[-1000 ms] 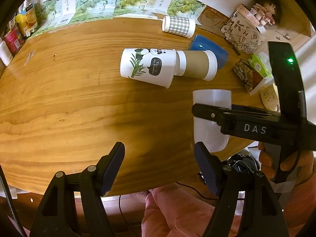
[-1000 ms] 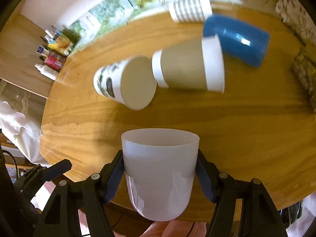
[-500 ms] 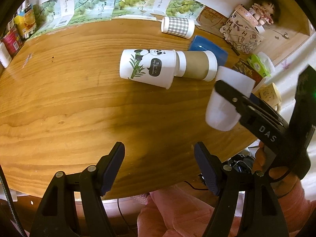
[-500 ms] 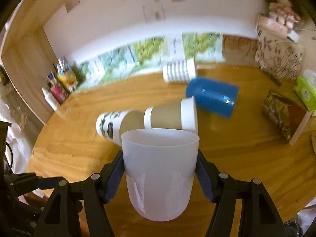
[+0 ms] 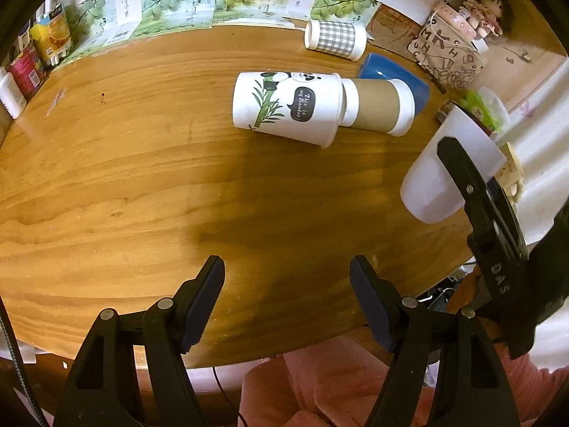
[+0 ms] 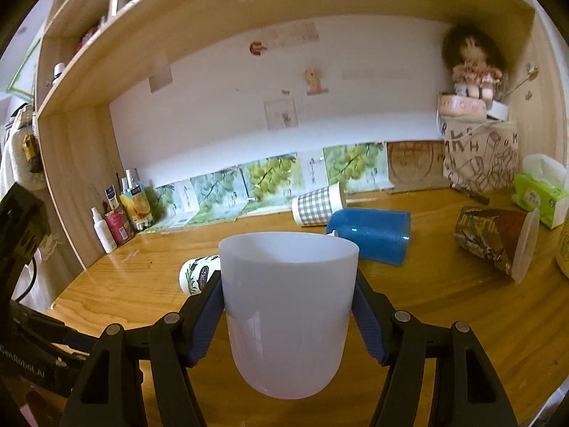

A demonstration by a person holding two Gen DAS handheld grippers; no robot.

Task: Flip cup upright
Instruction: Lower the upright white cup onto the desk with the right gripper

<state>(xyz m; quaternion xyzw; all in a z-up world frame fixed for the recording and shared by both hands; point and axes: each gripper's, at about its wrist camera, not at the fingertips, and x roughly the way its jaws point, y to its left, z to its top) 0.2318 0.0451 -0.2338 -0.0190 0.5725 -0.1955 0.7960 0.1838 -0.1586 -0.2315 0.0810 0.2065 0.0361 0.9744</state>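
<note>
A translucent white plastic cup (image 6: 288, 313) sits between the pads of my right gripper (image 6: 288, 320), which is shut on it. The cup's mouth faces up and it hangs above the wooden table (image 6: 444, 306). In the left wrist view the same cup (image 5: 444, 174) shows tilted at the right, over the table's right edge, with the right gripper's finger across it. My left gripper (image 5: 286, 299) is open and empty above the table's near edge (image 5: 142, 185).
Several cups lie on their sides: a panda cup (image 5: 284, 106), a brown-sleeved cup (image 5: 380, 110), a blue cup (image 6: 370, 235), a checked cup (image 6: 316, 206) and a patterned cup (image 6: 494, 242). Bottles (image 6: 117, 220) stand at the back left. A tissue pack (image 6: 540, 195) is at the right.
My right gripper has lifted the white cup and turned it from lying along the table to mouth-up, moving it to the right. The left gripper has stayed still.
</note>
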